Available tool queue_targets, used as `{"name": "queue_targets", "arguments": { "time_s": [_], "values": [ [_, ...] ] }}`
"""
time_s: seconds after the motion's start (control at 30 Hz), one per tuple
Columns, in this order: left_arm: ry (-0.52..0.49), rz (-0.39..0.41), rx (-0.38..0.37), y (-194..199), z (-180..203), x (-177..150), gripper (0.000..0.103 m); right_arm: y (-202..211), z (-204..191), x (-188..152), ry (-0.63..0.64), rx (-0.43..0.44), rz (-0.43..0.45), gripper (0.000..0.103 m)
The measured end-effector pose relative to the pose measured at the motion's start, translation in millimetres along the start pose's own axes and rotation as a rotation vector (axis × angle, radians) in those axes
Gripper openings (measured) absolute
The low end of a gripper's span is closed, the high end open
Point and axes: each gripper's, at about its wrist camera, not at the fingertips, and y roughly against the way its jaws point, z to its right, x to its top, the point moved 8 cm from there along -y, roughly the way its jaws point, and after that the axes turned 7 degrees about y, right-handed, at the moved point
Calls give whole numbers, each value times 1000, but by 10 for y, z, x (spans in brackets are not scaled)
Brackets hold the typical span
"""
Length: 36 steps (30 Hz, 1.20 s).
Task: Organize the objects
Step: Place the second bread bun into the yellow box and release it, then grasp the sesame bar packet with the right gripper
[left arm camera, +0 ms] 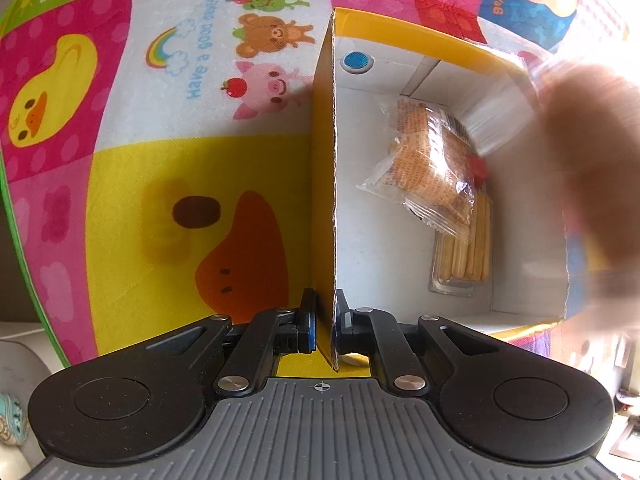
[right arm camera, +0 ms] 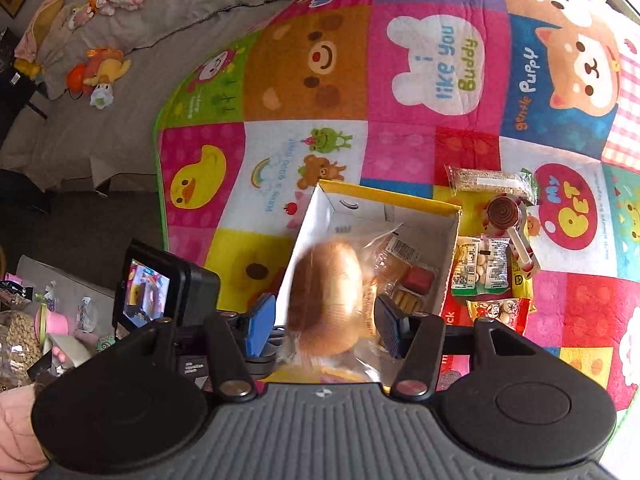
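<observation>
Right now the left hand-held gripper (left arm camera: 325, 322) is pinching the side wall of the yellow box (left arm camera: 323, 184) on the play mat (left arm camera: 120, 152). Meanwhile the right hand-held gripper (right arm camera: 325, 320) is standing open around a blurred wrapped bun (right arm camera: 326, 296) over the box, where a cracker packet (left arm camera: 430, 164) is lying.

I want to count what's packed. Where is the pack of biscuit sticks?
The clear pack of biscuit sticks lies inside the yellow cardboard box, right side of the left wrist view, under the clear-wrapped cracker packet.
</observation>
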Motion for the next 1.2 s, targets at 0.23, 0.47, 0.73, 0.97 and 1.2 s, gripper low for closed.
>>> {"name": "queue_targets", "arguments": {
  "time_s": [0.23, 0.47, 0.73, 0.97, 1.2],
  "values": [
    [73, -6, 24, -26, 56, 146, 9, -100, 455, -116, -17, -69, -30, 55],
    [129, -8, 71, -33, 113, 307, 8, -294, 1368, -608, -119, -160, -126, 58],
    [523, 0, 51, 4, -209, 531, 14, -529, 2255, -733, -173, -196, -190, 58],
    [318, -15, 98, -23, 215, 474, 8, -888, 2369, -43, -6, -179, -141, 58],
    [21, -16, 204, -85, 552, 350, 8, -1374, 1964, 606, 465, -182, -95, 58]
  ]
}}
